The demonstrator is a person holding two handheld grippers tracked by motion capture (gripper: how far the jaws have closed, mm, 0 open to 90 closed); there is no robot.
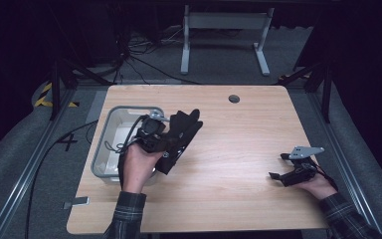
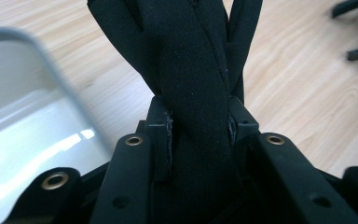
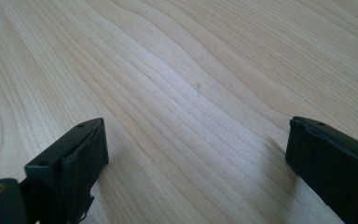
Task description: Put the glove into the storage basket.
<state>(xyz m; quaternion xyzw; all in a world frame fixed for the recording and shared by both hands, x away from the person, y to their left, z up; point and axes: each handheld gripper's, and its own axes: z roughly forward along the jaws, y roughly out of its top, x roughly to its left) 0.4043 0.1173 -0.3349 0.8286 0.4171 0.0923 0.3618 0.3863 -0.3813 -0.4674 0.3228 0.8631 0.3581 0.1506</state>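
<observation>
A black glove (image 1: 185,125) hangs over the wooden table (image 1: 238,134), just right of a grey bin. My left gripper (image 1: 167,142) is shut on it, and the glove's fingers point up and away to the right. In the left gripper view the dark fabric (image 2: 191,56) is pinched between the two jaws of the left gripper (image 2: 198,129) and rises past them. My right gripper (image 1: 278,166) rests low near the table's right edge, open, with nothing between its jaws. The right gripper view has its own gripper (image 3: 196,154) spread wide over bare wood (image 3: 191,70).
The pale grey bin (image 1: 110,115) stands at the table's left side; its rim (image 2: 70,88) is close beside my left jaws. A round cable hole (image 1: 234,98) sits near the far edge. A white desk frame (image 1: 224,22) stands on the floor beyond.
</observation>
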